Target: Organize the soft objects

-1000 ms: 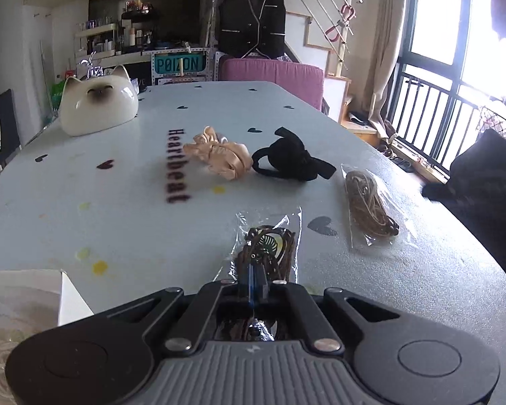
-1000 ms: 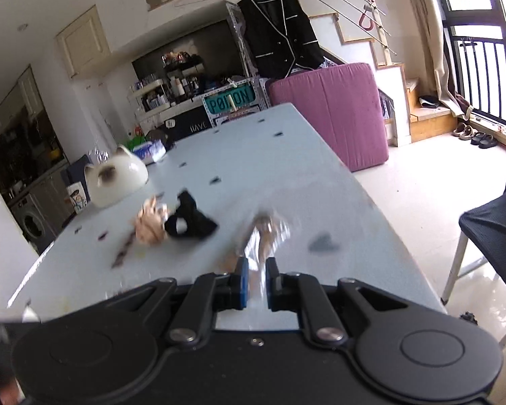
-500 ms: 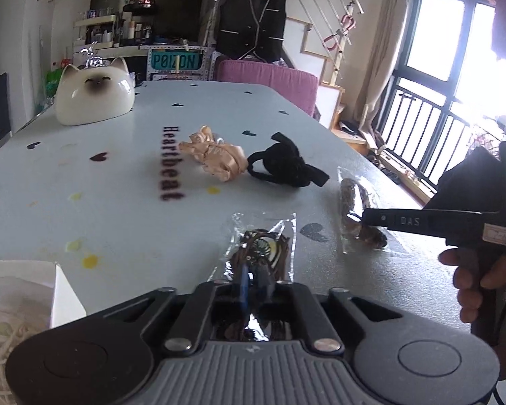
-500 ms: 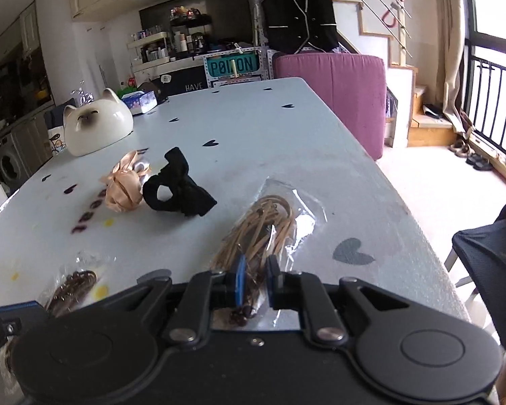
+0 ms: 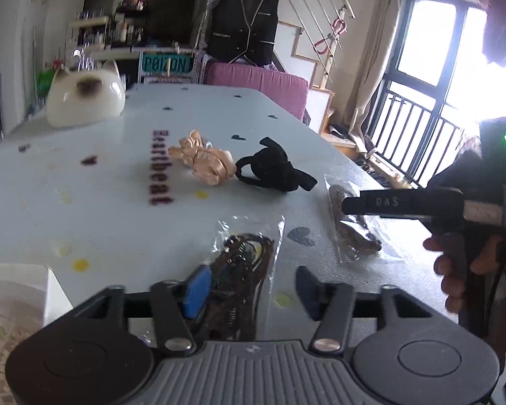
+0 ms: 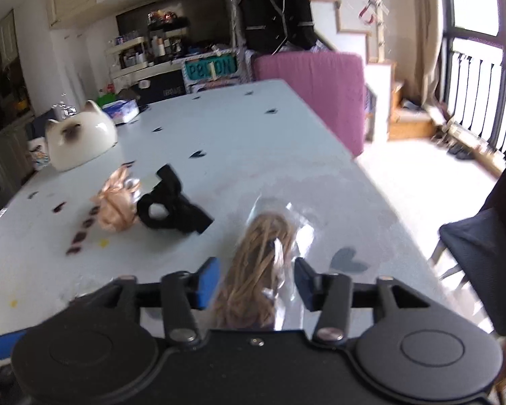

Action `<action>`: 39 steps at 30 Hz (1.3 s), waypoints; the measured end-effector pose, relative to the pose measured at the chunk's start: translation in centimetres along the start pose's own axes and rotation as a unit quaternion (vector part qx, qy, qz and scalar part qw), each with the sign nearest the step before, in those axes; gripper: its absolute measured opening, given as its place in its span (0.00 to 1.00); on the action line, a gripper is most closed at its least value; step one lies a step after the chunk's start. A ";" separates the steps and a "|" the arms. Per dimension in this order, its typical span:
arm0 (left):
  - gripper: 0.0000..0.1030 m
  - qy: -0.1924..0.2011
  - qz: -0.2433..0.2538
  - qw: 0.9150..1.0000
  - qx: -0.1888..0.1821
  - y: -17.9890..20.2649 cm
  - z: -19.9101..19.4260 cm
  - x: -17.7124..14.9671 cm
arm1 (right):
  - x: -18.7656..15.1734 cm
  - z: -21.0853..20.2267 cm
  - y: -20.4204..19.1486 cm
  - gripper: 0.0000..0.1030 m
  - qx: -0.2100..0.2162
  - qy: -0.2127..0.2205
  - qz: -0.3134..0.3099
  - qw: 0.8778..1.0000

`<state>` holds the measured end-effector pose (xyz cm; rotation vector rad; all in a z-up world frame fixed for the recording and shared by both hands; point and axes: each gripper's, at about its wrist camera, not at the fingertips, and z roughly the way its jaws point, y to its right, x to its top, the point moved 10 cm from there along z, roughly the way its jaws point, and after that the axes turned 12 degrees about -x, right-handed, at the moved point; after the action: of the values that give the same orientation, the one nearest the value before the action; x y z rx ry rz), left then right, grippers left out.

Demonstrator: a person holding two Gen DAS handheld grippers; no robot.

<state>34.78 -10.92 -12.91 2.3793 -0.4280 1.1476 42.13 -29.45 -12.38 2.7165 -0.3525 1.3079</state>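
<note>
The left tool (image 5: 251,290) stands wide open over a clear packet of dark brown hair ties (image 5: 243,270), its blue-padded fingers (image 5: 196,288) on either side of the packet and gripping nothing. The right tool (image 6: 256,281) is likewise spread wide, straddling a clear packet of tan hair ties (image 6: 263,263) lying flat on the pale tabletop (image 6: 236,141); no pad presses the plastic. In the left wrist view the right tool (image 5: 349,204) reaches in from the side, held by the person's right hand (image 5: 455,270), and covers the middle of the tan packet, whose contents show darker here. Beyond the packets lie a peach satin scrunchie (image 5: 204,160) and a black bow hair tie (image 5: 273,168), touching each other beside the printed word "Heartbeat" (image 5: 160,167). A white cat-shaped container (image 5: 86,99) sits farther back, well apart from them. At the near left corner a white box (image 5: 23,290) is cut off by the frame edge, with pale elastic bands inside that are hard to make out. Both tool bodies hide the near ends of the packets. Motion blur softens the tan ties in the right wrist view. A purple cushioned seat (image 6: 317,84) stands at the tabletop's far end.
</note>
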 end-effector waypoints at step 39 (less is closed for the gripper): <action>0.73 -0.061 0.034 0.997 0.022 0.5 1.3 -1.5 | -3.9 -2.9 2.0 0.68 0.028 -0.053 -0.090 0.994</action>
<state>34.48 -11.91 -14.70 2.4984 -0.5341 1.0546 37.07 -30.16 -13.63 2.7932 -0.0772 1.1479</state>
